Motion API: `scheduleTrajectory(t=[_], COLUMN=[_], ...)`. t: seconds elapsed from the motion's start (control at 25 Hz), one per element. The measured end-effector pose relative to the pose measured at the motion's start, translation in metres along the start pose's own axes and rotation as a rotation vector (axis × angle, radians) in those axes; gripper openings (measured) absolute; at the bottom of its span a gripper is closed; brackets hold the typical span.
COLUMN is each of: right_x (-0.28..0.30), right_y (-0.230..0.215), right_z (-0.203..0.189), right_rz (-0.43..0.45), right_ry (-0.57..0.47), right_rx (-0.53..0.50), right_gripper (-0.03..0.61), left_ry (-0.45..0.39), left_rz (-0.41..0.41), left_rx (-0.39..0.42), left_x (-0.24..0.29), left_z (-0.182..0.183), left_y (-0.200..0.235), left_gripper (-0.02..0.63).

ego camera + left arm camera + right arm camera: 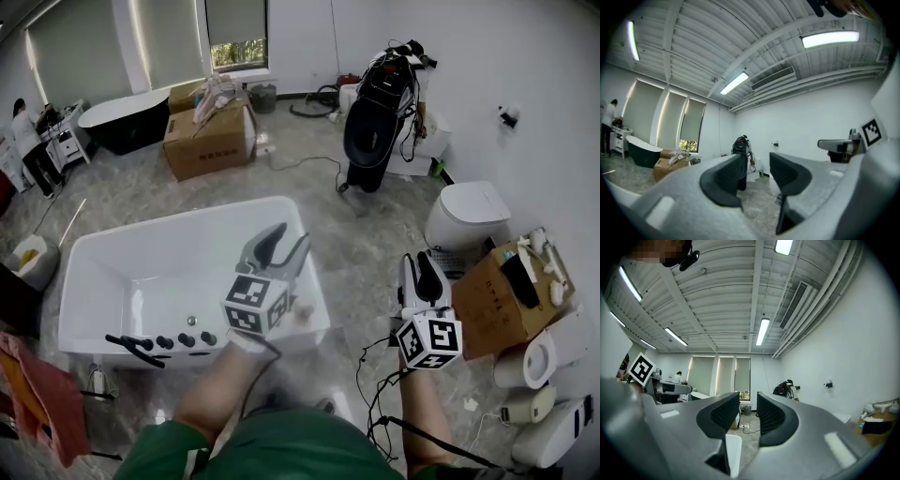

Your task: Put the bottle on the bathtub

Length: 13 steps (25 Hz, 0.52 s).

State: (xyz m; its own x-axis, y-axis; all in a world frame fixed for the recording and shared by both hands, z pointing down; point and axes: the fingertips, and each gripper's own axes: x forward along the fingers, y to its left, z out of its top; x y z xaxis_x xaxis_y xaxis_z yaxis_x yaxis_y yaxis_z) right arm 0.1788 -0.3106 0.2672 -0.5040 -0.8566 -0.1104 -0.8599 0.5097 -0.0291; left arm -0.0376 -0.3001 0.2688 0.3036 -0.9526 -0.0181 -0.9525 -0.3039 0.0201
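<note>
**A:** Item one, bathtub [192, 236]?

**B:** White, on the floor, left of centre in the head view. Taps along its near rim.

**A:** Item two, bottle?

**B:** Not firmly located. One small pale object [302, 310] sits on the tub's near right rim corner. It may be the bottle, but it is too small to be sure, and I cannot read its long axis. If it is, I judge the placing done.

**A:** Item three, left gripper [289, 239]?

**B:** Held over that same rim corner. In the left gripper view its fingers [723, 180] stand moderately apart, with only the far room between them. It has hold of nothing.

**A:** Item four, right gripper [419, 267]?

**B:** Over bare floor right of the tub, well apart from the rim. Its fingers [771, 420] show a narrow gap with nothing in it.

**A:** The deciding relation?

**B:** The pale object lies just beside the left gripper's marker cube, behind and below the fingertips, on the person's side. Both pairs of fingers point up and out across the room, away from it. The left gripper is clearly the nearer. Any further handling would need it tipped down and drawn back toward that corner.
</note>
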Motion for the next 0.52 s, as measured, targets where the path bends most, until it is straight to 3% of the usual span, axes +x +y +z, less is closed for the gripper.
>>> scheduleTrajectory(t=[0.52], right_x=[0.000], right_y=[-0.018], right_z=[-0.006], right_rz=[0.016], right_ry=[0.003], right_rx=[0.019], right_gripper=[0.117], left_ry=[0.011], left_rz=[0.017], left_rx=[0.002], left_x=[0.009], left_z=[-0.008], left_y=[-0.012], left_gripper=[0.187])
